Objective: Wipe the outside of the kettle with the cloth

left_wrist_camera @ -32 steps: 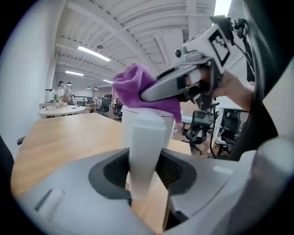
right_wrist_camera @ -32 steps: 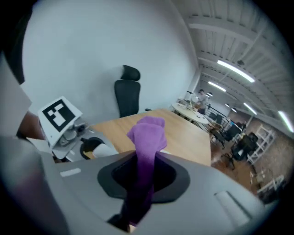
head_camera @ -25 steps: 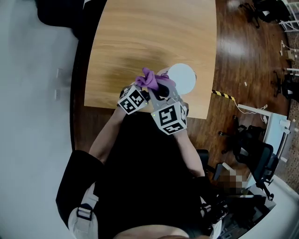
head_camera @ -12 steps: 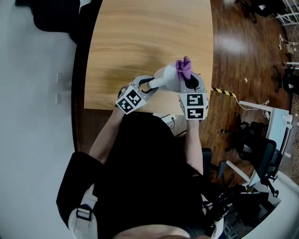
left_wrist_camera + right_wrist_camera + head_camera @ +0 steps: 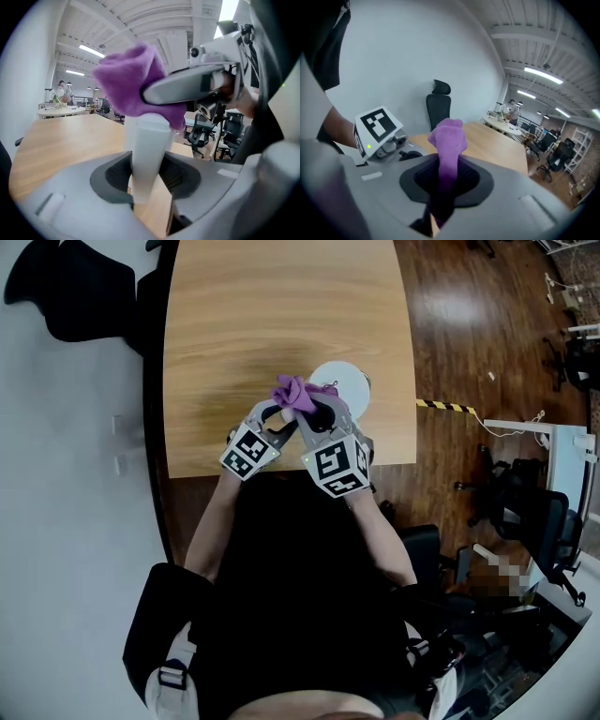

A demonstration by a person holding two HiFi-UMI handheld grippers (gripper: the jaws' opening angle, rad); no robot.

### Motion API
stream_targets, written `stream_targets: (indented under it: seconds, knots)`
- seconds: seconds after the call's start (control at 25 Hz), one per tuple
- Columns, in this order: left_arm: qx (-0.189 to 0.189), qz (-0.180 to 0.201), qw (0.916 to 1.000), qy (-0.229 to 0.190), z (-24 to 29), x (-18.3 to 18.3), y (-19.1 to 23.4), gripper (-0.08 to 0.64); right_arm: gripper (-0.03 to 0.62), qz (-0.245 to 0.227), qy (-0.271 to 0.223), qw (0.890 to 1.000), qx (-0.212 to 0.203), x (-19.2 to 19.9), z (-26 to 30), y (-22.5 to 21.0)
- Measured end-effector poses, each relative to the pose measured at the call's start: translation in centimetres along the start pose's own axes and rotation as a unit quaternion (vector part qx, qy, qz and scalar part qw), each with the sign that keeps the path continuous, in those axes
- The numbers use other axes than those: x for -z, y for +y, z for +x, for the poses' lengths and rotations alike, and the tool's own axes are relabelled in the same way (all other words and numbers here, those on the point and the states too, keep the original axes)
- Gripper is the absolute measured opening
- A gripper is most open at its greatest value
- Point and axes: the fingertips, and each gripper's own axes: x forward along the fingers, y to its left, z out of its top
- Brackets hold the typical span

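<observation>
Head view: table (image 5: 234,315) w/ white kettle (image 5: 345,388) near your edge. Your left gripper (image 5: 145,176) is clamped on the kettle's handle (image 5: 146,140). Your right gripper (image 5: 443,187) pinches the purple cloth (image 5: 449,136), which sits atop that handle.

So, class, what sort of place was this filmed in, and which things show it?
Probably an open-plan office: a black high-backed office chair, a long light wooden table, and white strip lights on an exposed beamed ceiling.
</observation>
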Motion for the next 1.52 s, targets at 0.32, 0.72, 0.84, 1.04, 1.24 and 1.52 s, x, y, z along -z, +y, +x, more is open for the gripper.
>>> stream_targets:
  seconds: [0.32, 0.72, 0.84, 1.04, 1.24, 1.52]
  knots:
    - [0.0, -0.011, 0.9998, -0.015, 0.0, 0.5, 0.3, 0.072, 0.057, 0.177, -0.017, 0.975, 0.133, 6.4, -6.3, -11.9]
    - [0.01, -0.01, 0.9998, -0.011, 1.0, 0.4, -1.4, 0.075, 0.057, 0.036, -0.059, 0.995, 0.073, 5.4, -5.4, -3.8]
    - [0.009, -0.013, 0.9997, -0.018, 0.7, 0.1, -1.3, 0.075, 0.057, 0.134, -0.079, 0.98, 0.126, 9.4, -7.0, -9.8]
    - [0.009, -0.008, 0.9998, -0.013, -0.1, 0.4, -1.0, 0.074, 0.055, 0.218, -0.072, 0.96, 0.158, 9.1, -8.5, -14.0]
    - [0.001, -0.009, 0.9998, -0.018, -0.1, 0.1, -0.8, 0.074, 0.057, 0.046, -0.049, 0.997, 0.037, 0.1, -3.4, -5.7]
    - [-0.001, -0.007, 0.9998, -0.019, -0.9, 0.1, -0.5, 0.075, 0.055, 0.141, 0.038, 0.981, 0.127, 7.7, -2.4, -14.3]
